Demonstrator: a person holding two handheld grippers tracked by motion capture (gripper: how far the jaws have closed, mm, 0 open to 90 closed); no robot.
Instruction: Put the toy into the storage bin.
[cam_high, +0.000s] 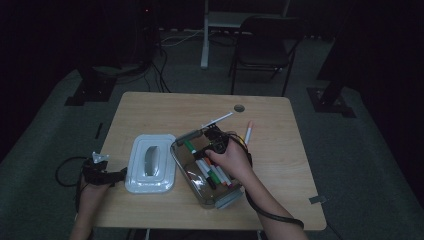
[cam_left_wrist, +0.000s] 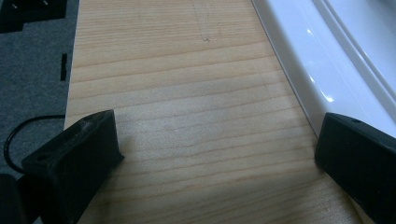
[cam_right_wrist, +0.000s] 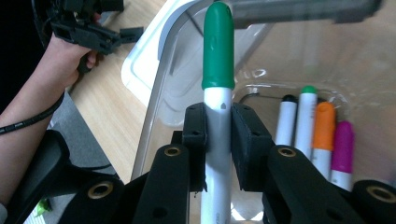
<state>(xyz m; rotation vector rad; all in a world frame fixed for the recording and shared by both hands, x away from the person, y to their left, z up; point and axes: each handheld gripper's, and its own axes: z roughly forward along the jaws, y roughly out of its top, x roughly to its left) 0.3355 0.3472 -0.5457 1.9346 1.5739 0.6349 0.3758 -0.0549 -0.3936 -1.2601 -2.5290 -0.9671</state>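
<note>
Two claws are at work on the tabletop (cam_high: 280, 150). At the near left edge the left claw (cam_high: 98, 170) rests with jaws wide and empty, just beside the white lid (cam_high: 150, 163). To the right, the right claw (cam_right_wrist: 218, 135) clamps a green-capped marker (cam_right_wrist: 217, 60) on its white barrel just below the cap, over the clear box (cam_high: 187, 172) where other markers (cam_right_wrist: 317, 130) lie. Judging by looks, the marker is light, stiff and smooth, so a mid-barrel hold seems steadiest against slipping.

Open claw (cam_left_wrist: 212, 154) beside white lid (cam_left_wrist: 327, 60)
</note>
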